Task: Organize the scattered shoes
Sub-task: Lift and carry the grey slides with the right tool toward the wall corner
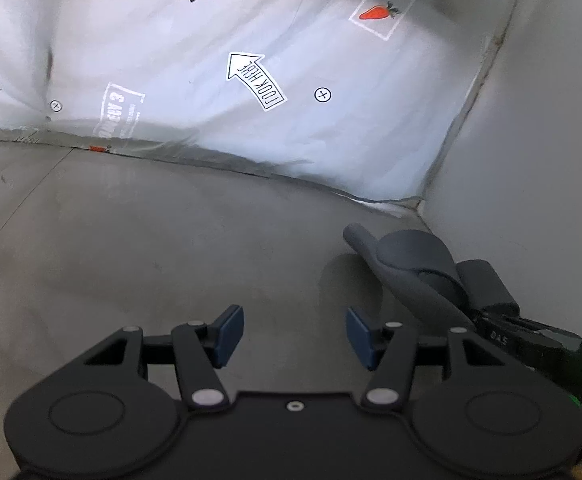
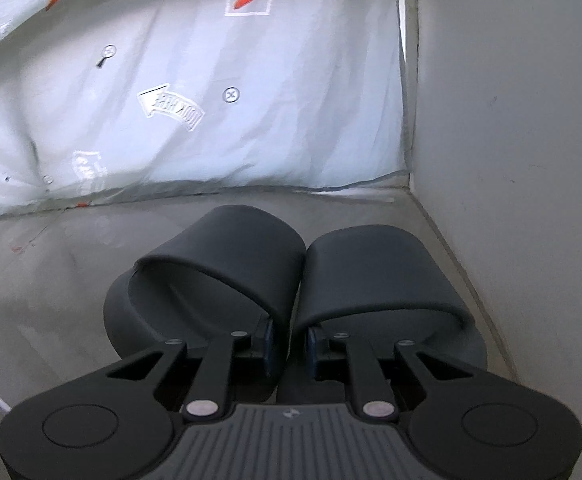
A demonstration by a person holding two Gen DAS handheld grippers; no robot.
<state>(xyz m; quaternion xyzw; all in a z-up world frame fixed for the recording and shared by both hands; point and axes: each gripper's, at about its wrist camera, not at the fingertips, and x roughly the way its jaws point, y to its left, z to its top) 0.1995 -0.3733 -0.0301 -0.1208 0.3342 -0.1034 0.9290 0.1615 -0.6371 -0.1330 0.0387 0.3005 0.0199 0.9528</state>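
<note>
while the left tongs stand half spread with only bare floor between the blue pads, the left wrist view looks down at a slant toward a corner where a printed white sheet hangs at the back and a plain wall stands at the right. the slippers show at the lower right, off the floor and well clear of the left pads, seen edge-on: their soles slant from upper left to lower right, toes toward the sheet. the right tongs come in from the right edge behind them.

seen from the right wrist, the right tongs pinch two dark grey slippers together, pads pressed on the inner side walls just behind the straps. left slipper and right slipper lie side by side, touching, long axes straight ahead along the fingers, toes toward the sheet, heels hidden under the tongs. the right slipper is near the wall. the tongs tilt downward over the floor.
</note>
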